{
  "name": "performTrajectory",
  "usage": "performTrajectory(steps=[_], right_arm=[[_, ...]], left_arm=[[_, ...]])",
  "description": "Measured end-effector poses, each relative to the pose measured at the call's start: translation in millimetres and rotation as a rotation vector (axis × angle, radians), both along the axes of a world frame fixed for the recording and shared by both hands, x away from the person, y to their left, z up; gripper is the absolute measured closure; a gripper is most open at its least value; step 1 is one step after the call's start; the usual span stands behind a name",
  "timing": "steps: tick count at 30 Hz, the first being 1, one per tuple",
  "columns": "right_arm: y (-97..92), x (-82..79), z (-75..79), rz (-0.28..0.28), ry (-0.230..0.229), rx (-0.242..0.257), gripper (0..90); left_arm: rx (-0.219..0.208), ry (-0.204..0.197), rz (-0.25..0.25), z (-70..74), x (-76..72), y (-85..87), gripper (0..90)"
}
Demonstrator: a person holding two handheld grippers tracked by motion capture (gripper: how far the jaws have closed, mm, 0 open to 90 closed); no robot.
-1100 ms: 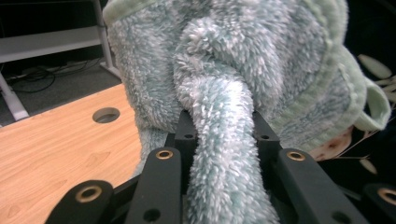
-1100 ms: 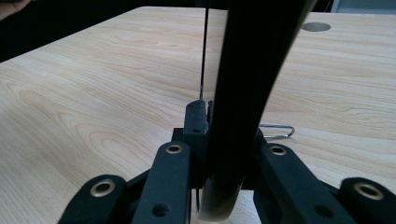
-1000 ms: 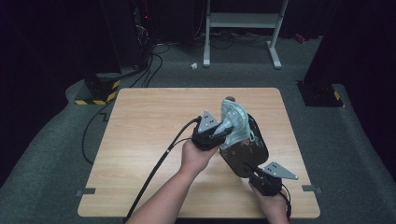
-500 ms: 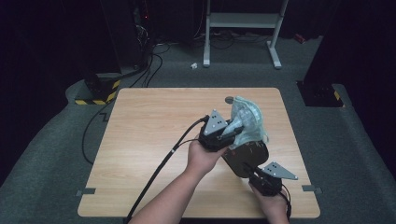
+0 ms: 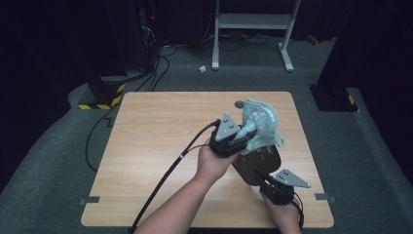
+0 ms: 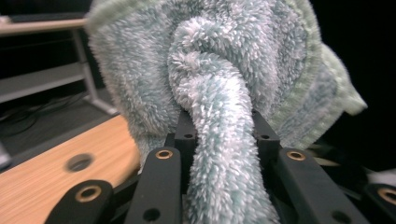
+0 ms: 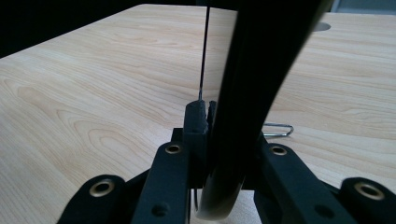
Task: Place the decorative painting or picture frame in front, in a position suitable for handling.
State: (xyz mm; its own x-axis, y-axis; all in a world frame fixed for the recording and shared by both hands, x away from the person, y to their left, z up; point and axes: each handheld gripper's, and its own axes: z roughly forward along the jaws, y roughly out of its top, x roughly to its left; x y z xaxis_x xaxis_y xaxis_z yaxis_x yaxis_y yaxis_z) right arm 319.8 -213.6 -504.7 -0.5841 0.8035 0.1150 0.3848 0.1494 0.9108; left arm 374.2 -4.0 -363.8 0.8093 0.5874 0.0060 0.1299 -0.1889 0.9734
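Fingers of left gripper (image 5: 242,134) clamp one fluffy towel (image 5: 263,124); right gripper (image 5: 263,176) fingers pinch one dark pan (image 5: 258,163)

No readable text, label, brand or number anywhere (towel and table included)

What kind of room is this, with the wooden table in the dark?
Probably a lab or recording studio: a lone wooden table on grey carpet, black curtains all round, cables trailing over the floor, and a metal stand behind.

Fluffy terry cloth towel (image 6: 219,93), light wood-grain matt table (image 7: 93,93), glossy dark smooth pan (image 7: 261,70), matt blk plastic grippers.
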Motion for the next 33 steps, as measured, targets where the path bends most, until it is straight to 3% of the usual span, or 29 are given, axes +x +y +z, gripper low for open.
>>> performTrajectory(steps=[3,7,12,16,20,25,33], right_arm=[[-0.6,0.3,-0.2,0.002,0.001,0.0,78.8],[-0.6,0.3,-0.2,0.002,0.003,0.003,78.8],[-0.2,0.2,-0.4,0.001,0.001,0.008,78.4],[0.1,-0.4,-4.1,0.001,0.013,0.01,70.7],[-2.4,-4.9,-6.1,0.001,0.006,0.012,70.8],[-9.1,-10.9,-14.0,0.005,0.041,0.057,73.1],[-10.7,-9.8,-13.5,0.003,0.018,0.042,77.7]], left_arm=[[0.004,-0.01,-0.04,-4.1,-14.8,-10.5,70.7],[0.012,-0.016,-0.047,-11.1,-21.3,-14.4,70.6],[-0.023,0.011,-0.041,-21.9,-18.8,-8.5,70.6],[-0.024,0.012,-0.025,-20.2,-18.0,-4.6,70.6],[-0.024,0.011,-0.02,-19.6,-18.4,-2.4,70.6],[-0.02,0.01,-0.019,-20.8,-19.6,-1.6,70.6],[-0.018,0.011,-0.019,-21.1,-21.8,-2.4,70.6]])
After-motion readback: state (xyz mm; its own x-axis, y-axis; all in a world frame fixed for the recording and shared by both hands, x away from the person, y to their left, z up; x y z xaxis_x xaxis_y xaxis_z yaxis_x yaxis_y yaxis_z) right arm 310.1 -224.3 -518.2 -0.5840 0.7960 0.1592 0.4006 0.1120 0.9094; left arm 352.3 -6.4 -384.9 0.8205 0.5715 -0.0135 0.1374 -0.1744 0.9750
